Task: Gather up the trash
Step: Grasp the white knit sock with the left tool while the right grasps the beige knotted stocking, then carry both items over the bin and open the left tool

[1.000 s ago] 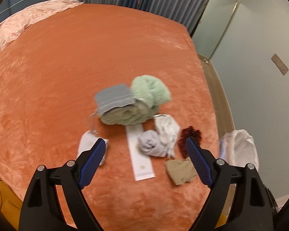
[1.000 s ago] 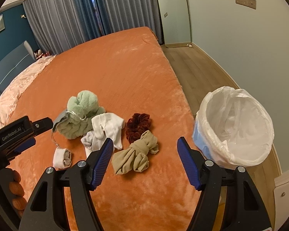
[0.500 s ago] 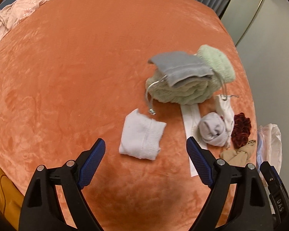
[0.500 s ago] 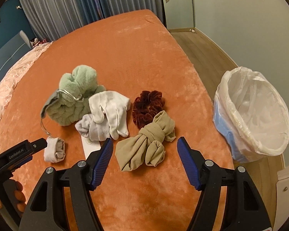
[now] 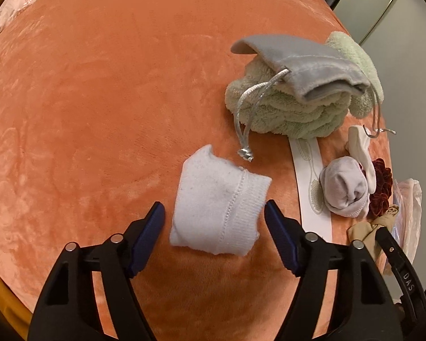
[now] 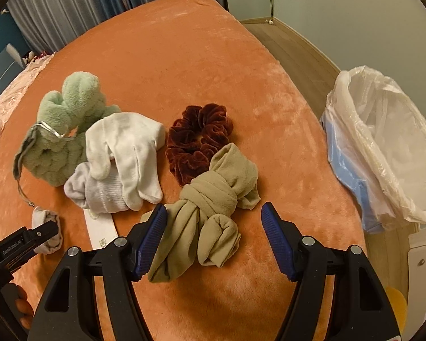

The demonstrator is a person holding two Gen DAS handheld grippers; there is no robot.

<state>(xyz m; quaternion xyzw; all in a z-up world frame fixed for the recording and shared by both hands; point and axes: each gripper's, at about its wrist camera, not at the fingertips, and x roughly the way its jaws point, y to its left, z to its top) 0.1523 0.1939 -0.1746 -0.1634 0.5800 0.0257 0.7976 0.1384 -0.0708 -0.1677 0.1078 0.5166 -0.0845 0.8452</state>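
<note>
Orange bedspread [image 5: 99, 85] looms closer; left claw [image 5: 214, 217] closing around white sock [image 5: 218, 201], right claw [image 6: 213, 218] open.

We saw an orange velvet bedspread [image 6: 184, 56], grey-blue curtains [image 6: 71, 2], pale walls [image 6: 340, 0] and a wooden floor [image 6: 298, 54].

Two markings are legible. In the left wrist view, the letters "DAS" stand in pale print on the black arm of the right gripper [image 5: 402, 267], which enters at the lower right edge. In the right wrist view, the name "GenRobot.AI" stands in pale print on the black body of the left gripper [image 6: 17, 248], at the lower left edge. The white paper strip [image 6: 100, 228] carries a small barcode-like mark near its close end, too small to read; in the left wrist view the same strip shows only line drawings.
</note>
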